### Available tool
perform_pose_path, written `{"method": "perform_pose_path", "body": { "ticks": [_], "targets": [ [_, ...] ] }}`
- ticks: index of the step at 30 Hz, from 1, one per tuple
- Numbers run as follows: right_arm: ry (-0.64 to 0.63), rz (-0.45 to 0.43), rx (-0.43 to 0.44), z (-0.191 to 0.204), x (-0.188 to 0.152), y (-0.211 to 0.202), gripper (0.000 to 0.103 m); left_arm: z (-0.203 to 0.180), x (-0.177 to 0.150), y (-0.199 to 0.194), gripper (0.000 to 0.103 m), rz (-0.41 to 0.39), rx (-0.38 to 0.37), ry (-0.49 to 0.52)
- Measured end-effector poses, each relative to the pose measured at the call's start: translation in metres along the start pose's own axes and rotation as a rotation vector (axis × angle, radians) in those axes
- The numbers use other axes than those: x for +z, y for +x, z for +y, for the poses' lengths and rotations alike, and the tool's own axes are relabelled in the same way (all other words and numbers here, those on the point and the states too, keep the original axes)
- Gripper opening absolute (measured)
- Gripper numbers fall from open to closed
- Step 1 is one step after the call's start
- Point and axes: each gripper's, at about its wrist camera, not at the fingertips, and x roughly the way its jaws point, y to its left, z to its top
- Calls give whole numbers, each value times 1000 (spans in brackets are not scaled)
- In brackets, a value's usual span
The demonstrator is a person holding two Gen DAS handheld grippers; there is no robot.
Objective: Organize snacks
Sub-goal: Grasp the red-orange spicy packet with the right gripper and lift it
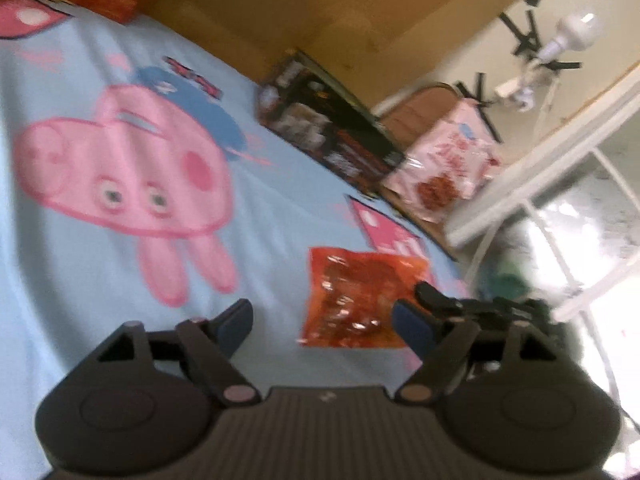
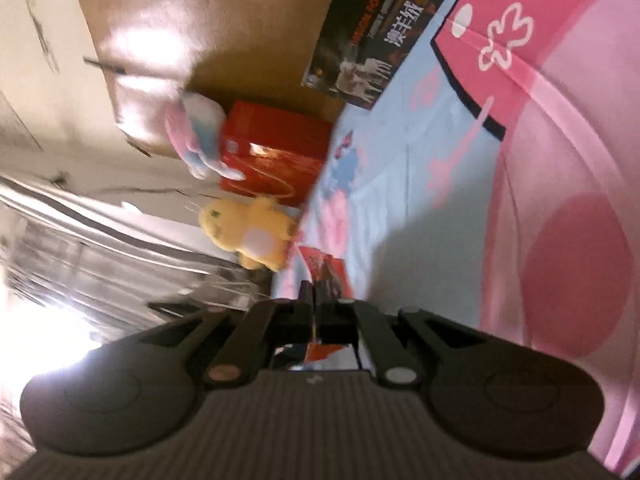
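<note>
A red snack packet (image 1: 360, 300) is held over the blue cartoon bedsheet (image 1: 80, 272). My left gripper (image 1: 324, 320) is open and empty, with the packet between and beyond its blue-padded fingers. My right gripper (image 2: 316, 292) is shut on the edge of the red snack packet (image 2: 326, 276); it shows in the left wrist view as a black shape (image 1: 460, 304) at the packet's right edge. A pink-white snack bag (image 1: 444, 172) with red contents lies at the bed's far edge, beside a black box (image 1: 332, 132).
A brown headboard (image 1: 320, 8) stands behind the bed. A red box (image 2: 276, 152), a pink-blue plush (image 2: 196, 136) and a yellow plush (image 2: 248, 236) sit at the bed's far end. A white window frame (image 1: 560, 208) is to the right.
</note>
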Motion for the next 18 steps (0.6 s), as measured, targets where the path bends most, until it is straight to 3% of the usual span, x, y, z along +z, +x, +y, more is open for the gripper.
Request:
{"method": "perform_pose_path", "body": {
  "ticks": [7, 11, 18],
  "targets": [
    [43, 7, 134, 8, 15, -5, 4, -5, 12, 33, 79, 73, -132, -58],
    [36, 7, 155, 13, 30, -9, 4, -13, 33, 40, 62, 55, -220, -54],
    [-121, -60, 108, 48, 88, -6, 4, -49, 108, 61, 59, -24, -136, 104]
  ]
}}
